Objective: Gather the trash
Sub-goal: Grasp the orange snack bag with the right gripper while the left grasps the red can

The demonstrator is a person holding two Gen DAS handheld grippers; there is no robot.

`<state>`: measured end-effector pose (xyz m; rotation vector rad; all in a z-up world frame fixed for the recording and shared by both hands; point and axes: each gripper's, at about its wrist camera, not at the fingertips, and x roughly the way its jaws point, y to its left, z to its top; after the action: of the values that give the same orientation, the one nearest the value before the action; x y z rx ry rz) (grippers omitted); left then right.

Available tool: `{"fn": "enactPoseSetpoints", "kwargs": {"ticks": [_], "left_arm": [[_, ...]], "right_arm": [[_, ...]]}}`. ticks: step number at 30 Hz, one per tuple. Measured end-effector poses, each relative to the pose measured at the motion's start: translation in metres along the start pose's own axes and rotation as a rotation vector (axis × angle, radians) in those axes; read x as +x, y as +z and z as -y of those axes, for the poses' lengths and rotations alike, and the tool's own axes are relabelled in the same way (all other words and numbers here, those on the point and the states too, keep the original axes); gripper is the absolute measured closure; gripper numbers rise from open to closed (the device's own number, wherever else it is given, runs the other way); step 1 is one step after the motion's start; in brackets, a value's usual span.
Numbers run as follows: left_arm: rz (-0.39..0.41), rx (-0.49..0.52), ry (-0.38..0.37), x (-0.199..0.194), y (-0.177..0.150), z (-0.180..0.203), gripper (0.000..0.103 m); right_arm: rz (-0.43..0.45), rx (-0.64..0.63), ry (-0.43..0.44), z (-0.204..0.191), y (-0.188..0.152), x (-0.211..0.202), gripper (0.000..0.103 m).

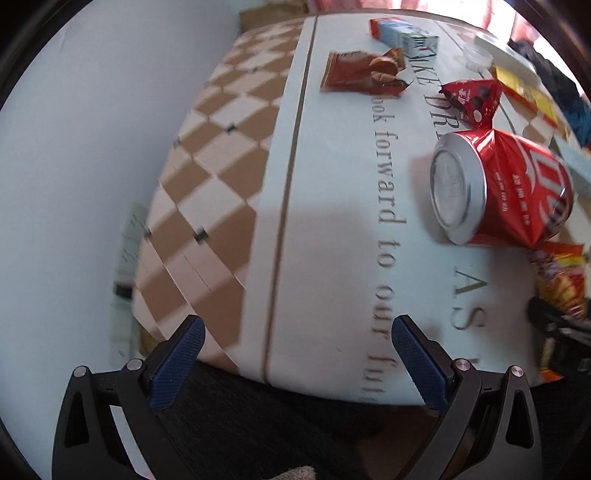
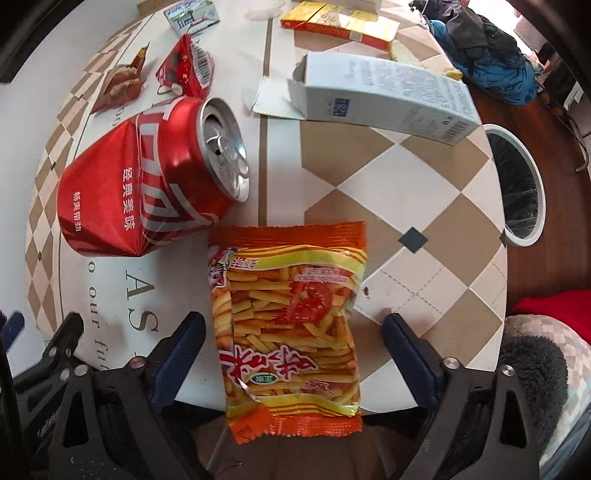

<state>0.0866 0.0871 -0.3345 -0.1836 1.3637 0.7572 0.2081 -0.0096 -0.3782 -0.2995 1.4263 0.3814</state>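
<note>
Our right gripper (image 2: pixel 291 354), jaws spread, straddles the fries packet (image 2: pixel 291 317) overhanging the tabletop (image 2: pixel 399 192) edge; next we pinch it. Our left gripper (image 1: pixel 295 354) hangs released.

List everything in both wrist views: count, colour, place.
Crushed aluminium can: 1, red, on its side, table centre.
Fries snack packet: 1, orange-yellow, near table edge, between right fingers.
Foil wrapper: 1, red, beyond can.
Torn wrapper: 1, brown, far left.
Open carton: 1, white, right of can.
Small carton: 1, blue-white, far edge.
Flat box: 1, yellow-red, far edge.
Bin: 1, white rim, right of table.
Checkered table: 1, tan-white.
Left gripper: open, holding nothing.
Right gripper: open, straddling packet.
</note>
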Motion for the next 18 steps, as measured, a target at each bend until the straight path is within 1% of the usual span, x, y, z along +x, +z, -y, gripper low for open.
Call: {"fn": "enactPoseSetpoints", "kwargs": {"ticks": [1, 2, 3, 4, 7, 8, 10, 11, 12, 14, 16, 17, 18], "left_arm": [[0.015, 0.025, 0.015, 0.0, 0.0, 0.002, 0.0], [0.03, 0.053, 0.028, -0.002, 0.001, 0.004, 0.0], [0.051, 0.083, 0.041, -0.006, 0.002, 0.006, 0.0], [0.074, 0.113, 0.05, -0.012, 0.003, 0.008, 0.0], [0.156, 0.203, 0.044, -0.036, 0.011, 0.018, 0.0], [0.206, 0.259, 0.051, -0.048, 0.015, 0.026, 0.0], [0.278, 0.361, 0.065, -0.063, 0.022, 0.041, 0.0], [0.307, 0.422, 0.059, -0.069, 0.027, 0.049, 0.0], [0.329, 0.496, 0.034, -0.074, 0.033, 0.061, 0.0], [0.319, 0.606, -0.029, -0.083, 0.048, 0.077, 0.0], [0.269, 0.754, -0.103, -0.082, 0.06, 0.094, 0.0], [0.253, 0.795, -0.114, -0.079, 0.065, 0.103, 0.0], [0.231, 0.849, -0.126, -0.074, 0.07, 0.111, 0.0]], "right_arm": [[0.01, -0.005, -0.011, 0.004, -0.003, -0.004, 0.026], [0.015, -0.009, -0.02, 0.008, -0.006, -0.006, 0.031], [0.018, -0.015, -0.029, 0.011, -0.01, -0.012, 0.044], [0.021, -0.019, -0.027, 0.018, -0.012, -0.015, 0.053], [0.016, 0.015, 0.005, 0.043, -0.015, -0.024, 0.055], [0.019, 0.028, 0.013, 0.049, -0.014, -0.027, 0.055], [0.026, 0.058, 0.045, 0.064, -0.012, -0.033, 0.055], [0.026, 0.074, 0.061, 0.071, -0.01, -0.035, 0.056], [0.027, 0.089, 0.075, 0.079, -0.007, -0.034, 0.056], [0.022, 0.114, 0.095, 0.093, 0.002, -0.037, 0.056], [0.01, 0.138, 0.104, 0.107, 0.008, -0.036, 0.055], [0.003, 0.15, 0.116, 0.102, 0.018, -0.027, 0.055], [0.0, 0.164, 0.131, 0.106, 0.02, -0.025, 0.055]]}}
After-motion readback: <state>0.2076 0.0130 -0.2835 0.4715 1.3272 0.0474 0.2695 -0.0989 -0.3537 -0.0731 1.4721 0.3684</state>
